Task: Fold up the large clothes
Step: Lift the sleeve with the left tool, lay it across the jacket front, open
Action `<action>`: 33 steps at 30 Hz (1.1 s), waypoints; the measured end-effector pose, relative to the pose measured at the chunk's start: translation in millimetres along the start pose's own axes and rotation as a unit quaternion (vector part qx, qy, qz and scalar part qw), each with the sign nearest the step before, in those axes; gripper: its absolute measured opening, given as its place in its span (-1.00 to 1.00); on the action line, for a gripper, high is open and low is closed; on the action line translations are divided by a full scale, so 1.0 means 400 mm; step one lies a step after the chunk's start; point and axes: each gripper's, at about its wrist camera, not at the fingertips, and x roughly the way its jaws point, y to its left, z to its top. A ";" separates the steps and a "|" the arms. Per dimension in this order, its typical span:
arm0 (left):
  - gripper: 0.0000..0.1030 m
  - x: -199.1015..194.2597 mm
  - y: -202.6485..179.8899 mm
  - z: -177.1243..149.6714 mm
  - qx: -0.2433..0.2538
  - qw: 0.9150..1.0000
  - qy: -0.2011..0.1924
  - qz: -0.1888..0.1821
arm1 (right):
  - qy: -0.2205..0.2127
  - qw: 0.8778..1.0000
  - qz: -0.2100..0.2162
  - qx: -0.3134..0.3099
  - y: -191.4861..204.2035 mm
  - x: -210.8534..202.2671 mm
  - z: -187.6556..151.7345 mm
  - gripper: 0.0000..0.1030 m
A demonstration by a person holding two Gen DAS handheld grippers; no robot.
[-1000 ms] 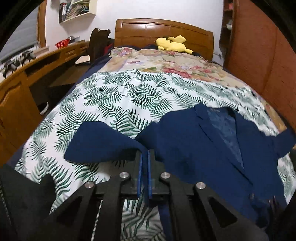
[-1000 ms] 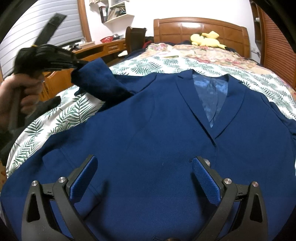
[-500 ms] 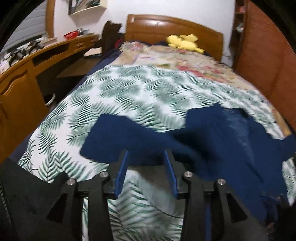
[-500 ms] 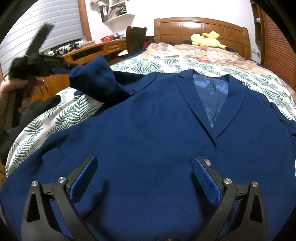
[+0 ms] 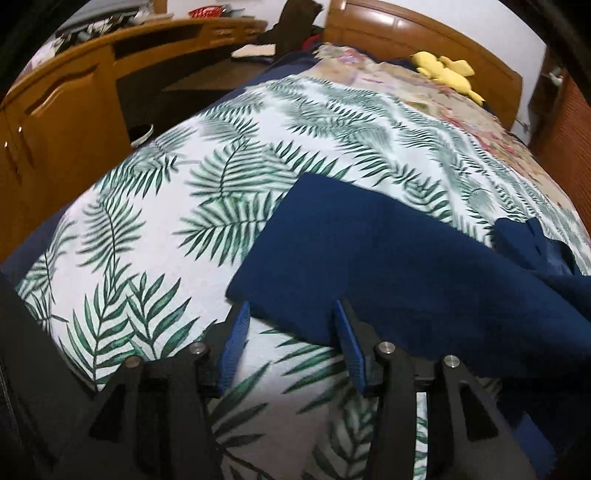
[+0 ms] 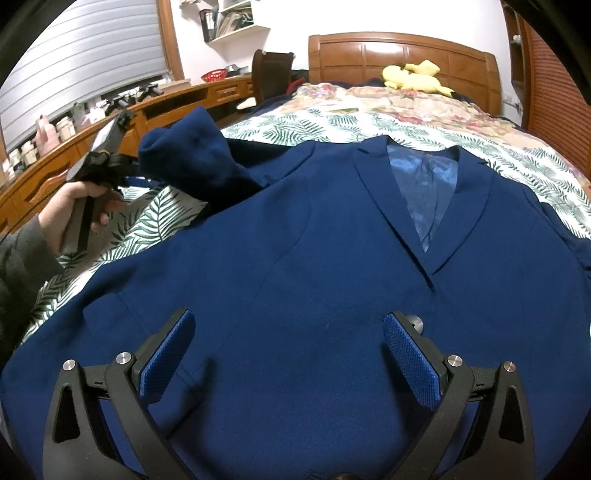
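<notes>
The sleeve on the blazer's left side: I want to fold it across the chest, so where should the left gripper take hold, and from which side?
Grip the sleeve at its cuff edge, the free end nearest the left gripper. Come from the left bed edge, along the sleeve. The cuff is one flat edge jutting over the leaf-print cover, and the open fingers already straddle it.

Bedroom: wooden headboard (image 6: 402,55), long wooden desk (image 6: 110,136), wall shelf (image 6: 236,29), slatted window blind (image 6: 81,55), white walls, apparently artificial light
</notes>
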 end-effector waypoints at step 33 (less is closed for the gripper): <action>-0.95 -0.522 -0.458 -0.047 0.165 0.965 -0.173 -0.108 | -0.007 1.000 0.018 0.015 -0.018 -0.053 -0.003 1.00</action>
